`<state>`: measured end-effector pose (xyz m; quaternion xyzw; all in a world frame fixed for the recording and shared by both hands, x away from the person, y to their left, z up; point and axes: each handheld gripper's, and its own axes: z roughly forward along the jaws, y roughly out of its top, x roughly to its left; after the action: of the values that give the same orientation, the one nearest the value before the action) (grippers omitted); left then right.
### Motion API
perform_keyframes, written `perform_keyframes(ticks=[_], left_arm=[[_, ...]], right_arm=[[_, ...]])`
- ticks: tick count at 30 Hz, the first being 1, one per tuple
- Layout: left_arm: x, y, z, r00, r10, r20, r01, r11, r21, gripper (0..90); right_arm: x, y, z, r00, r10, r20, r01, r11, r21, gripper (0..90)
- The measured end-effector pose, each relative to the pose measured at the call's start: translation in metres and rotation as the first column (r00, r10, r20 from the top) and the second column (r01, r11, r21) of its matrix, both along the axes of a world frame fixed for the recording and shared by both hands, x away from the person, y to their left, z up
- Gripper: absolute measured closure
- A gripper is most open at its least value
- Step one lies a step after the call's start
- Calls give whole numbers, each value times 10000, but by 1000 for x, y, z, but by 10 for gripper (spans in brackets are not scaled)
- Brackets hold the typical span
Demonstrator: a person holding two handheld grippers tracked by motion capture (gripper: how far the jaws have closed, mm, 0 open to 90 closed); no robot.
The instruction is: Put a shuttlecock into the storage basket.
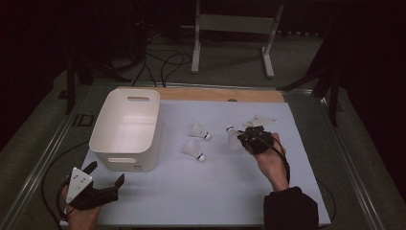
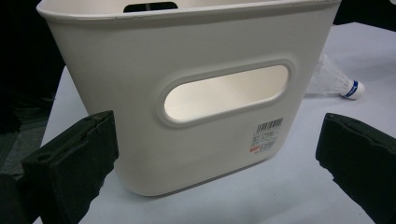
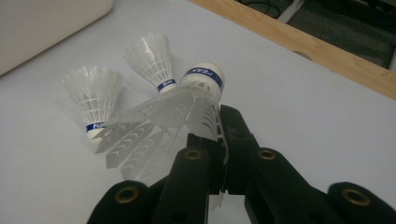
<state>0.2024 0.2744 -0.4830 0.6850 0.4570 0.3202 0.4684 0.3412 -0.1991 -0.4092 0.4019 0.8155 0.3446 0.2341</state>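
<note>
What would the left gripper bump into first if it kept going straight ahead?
Most likely the white bin. The left gripper is open and points at the bin's near wall, with bare table in between.

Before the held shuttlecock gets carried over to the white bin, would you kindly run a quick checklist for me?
1. Right gripper shut on the held shuttlecock, pinching its skirt: ok.
2. Grip firmness on the thin feathers: cannot tell.
3. White bin upright, mouth open: ok.
4. Left gripper open, short of the bin, off the route: ok.
5. Two loose shuttlecocks lie between gripper and bin; carry above them: ok.
</note>
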Motion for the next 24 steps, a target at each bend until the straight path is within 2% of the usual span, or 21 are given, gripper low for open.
perform_keyframes(ticks=[13,24], left_arm=[[0,1,0,10000,56,9,-56,10000,-4,1],[1,0,0,10000,38,-14,-38,10000,17,1]], right_arm=[[5,2,10,9999,92,-45,-89,9986,520,888],[10,5,18,9998,186,-10,-185,9982,564,888]])
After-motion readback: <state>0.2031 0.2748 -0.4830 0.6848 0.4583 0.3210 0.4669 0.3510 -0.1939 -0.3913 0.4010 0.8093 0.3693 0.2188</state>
